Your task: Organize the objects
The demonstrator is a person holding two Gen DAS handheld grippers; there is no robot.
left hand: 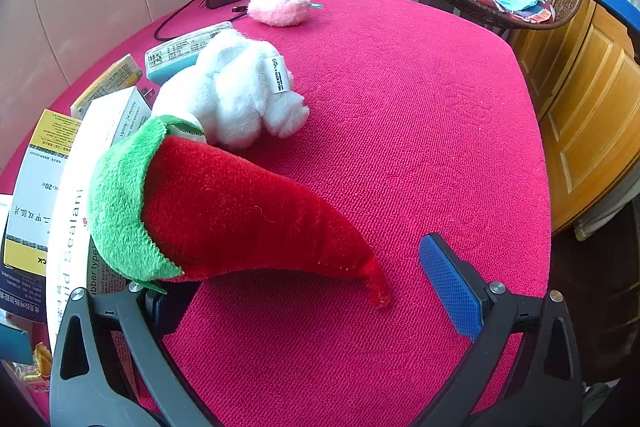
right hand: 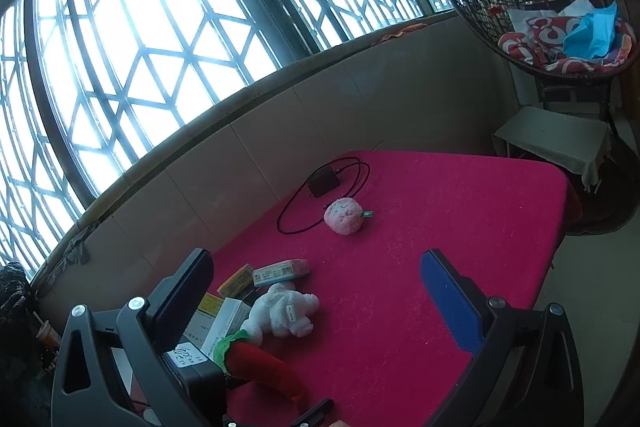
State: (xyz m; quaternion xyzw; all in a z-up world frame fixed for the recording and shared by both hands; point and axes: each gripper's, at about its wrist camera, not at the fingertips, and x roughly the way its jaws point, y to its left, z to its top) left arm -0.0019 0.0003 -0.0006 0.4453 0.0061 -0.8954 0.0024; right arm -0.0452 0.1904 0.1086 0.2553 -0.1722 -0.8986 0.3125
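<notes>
My left claw (left hand: 304, 291) gapes round plush chili (left hand: 240, 211), ungrasped; right claw (right hand: 316, 303) spread, empty; next: clench chili.

A home sunroom: latticed windows (right hand: 160, 27), hanging wicker chair (right hand: 540, 7), wooden cabinets (left hand: 592, 107).

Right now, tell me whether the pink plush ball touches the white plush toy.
Apart. The right wrist view shows bare red cloth between the pink plush ball and the white plush toy.

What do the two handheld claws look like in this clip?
Both match: the left claw and right claw have dark grey plastic frames with triangular cut-outs, silver round bolts, and flat rectangular fingers faced with textured blue pads. No cables, sleeves or markings show.
</notes>
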